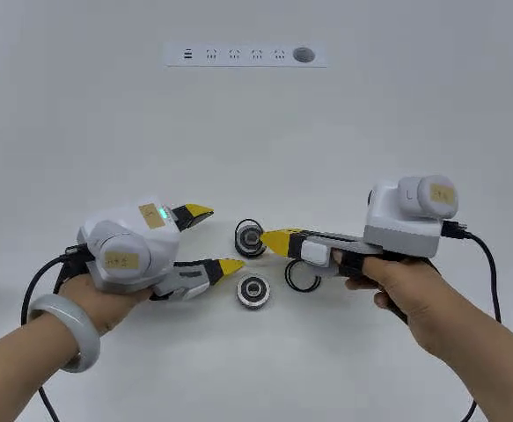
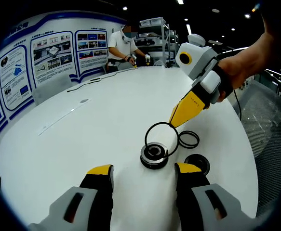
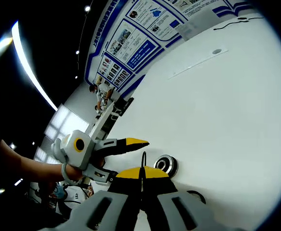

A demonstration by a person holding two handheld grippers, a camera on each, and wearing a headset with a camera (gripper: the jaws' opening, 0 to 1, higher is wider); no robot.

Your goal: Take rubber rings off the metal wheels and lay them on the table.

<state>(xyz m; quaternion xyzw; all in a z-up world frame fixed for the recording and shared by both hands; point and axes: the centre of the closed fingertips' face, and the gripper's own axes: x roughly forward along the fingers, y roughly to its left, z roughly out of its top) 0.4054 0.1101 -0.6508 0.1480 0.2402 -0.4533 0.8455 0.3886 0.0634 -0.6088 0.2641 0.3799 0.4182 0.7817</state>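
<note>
My right gripper [image 1: 274, 242] is shut on a thin black rubber ring [image 2: 146, 134], which tilts up off a metal wheel [image 1: 250, 238] while its low side still rests on that wheel [image 2: 154, 155]. In the right gripper view the ring [image 3: 143, 161] shows as a thin line pinched between the shut yellow tips [image 3: 141, 172], just in front of the wheel [image 3: 166, 164]. My left gripper [image 1: 214, 238] is open, one jaw on each side of the wheels, holding nothing. A second wheel [image 1: 253, 291] lies nearer me. One loose ring [image 1: 302, 277] lies flat on the table beneath the right gripper.
A white power strip [image 1: 247, 54] lies at the far side of the white table [image 1: 344, 149]. Black cables trail from both grippers. In the left gripper view a person [image 2: 122, 45] stands at the table's far end, beside wall posters.
</note>
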